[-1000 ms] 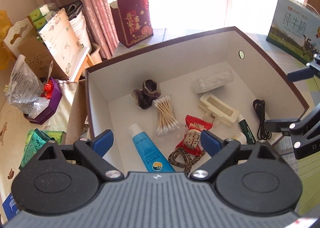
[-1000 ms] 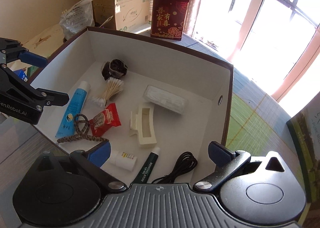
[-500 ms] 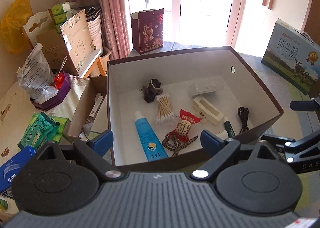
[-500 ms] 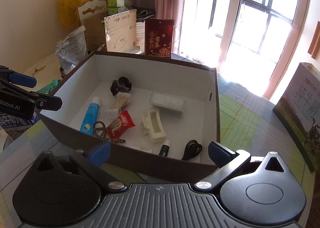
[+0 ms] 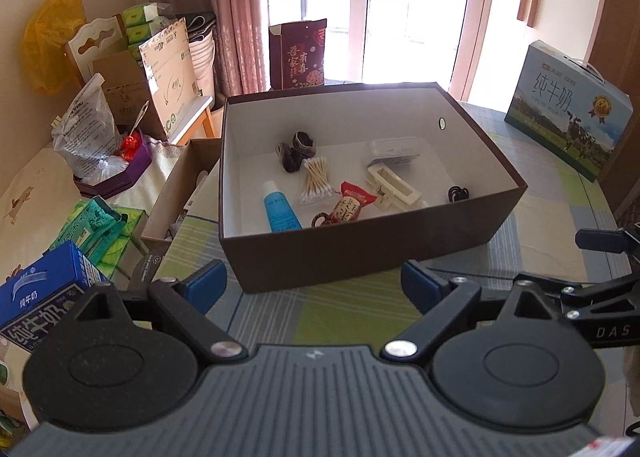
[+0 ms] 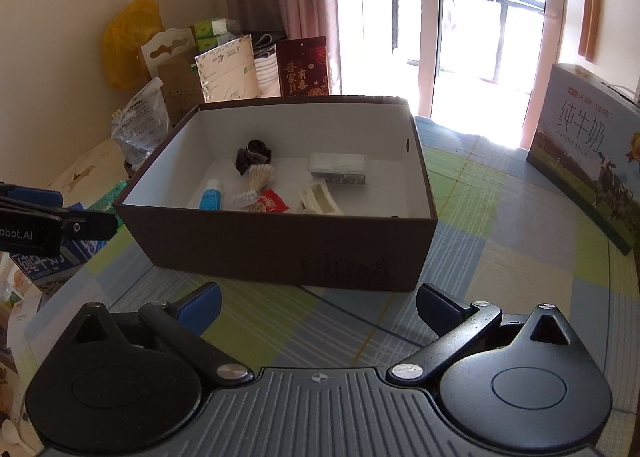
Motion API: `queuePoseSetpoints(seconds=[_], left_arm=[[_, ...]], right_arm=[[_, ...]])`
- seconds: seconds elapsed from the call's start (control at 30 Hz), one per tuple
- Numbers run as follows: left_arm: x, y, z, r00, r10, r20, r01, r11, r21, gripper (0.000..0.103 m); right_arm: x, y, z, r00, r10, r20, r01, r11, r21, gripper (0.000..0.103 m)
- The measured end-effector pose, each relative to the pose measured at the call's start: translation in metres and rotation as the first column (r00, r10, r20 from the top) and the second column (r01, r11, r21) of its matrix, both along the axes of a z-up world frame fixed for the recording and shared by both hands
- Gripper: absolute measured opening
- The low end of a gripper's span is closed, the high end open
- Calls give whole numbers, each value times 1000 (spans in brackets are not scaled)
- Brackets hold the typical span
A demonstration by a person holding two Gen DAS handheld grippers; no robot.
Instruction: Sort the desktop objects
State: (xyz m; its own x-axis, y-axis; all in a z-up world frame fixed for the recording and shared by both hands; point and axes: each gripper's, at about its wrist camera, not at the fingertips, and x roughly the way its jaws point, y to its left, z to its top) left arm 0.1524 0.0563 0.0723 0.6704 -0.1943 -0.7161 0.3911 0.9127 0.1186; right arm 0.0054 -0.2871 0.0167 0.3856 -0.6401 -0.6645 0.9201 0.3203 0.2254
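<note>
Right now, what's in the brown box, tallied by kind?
Hair ties: 2
Cotton swab bundle: 1
Blue tube: 1
Red candy packet: 1
Patterned cord: 1
Cream hair clip: 1
White packet: 1
Black cable: 1
Total visible: 9

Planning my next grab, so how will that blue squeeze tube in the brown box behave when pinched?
The blue squeeze tube with a white cap looks soft-walled, so it would likely dent. It lies flat, probably light. Its round cap end may roll slightly.

Matt brown cardboard box (image 5: 360, 253) on a smooth checked tablecloth (image 5: 352, 309).
</note>
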Motion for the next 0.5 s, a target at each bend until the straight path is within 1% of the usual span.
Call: queuePoseSetpoints(seconds=[0.2, 0.37, 0.5], left_arm=[[-29, 7, -10, 1000, -8, -30, 8, 1000, 1, 92], [-45, 14, -17, 999, 5, -43, -5, 1000, 11, 92], [-58, 18, -22, 999, 6, -46, -5, 1000, 30, 92]], right_arm=[[-7, 27, 8, 999, -22, 46, 22, 1000, -7, 101], [-7, 47, 9, 998, -38, 44, 38, 999, -9, 101], [-11, 61, 7, 997, -51, 57, 51, 999, 8, 101]])
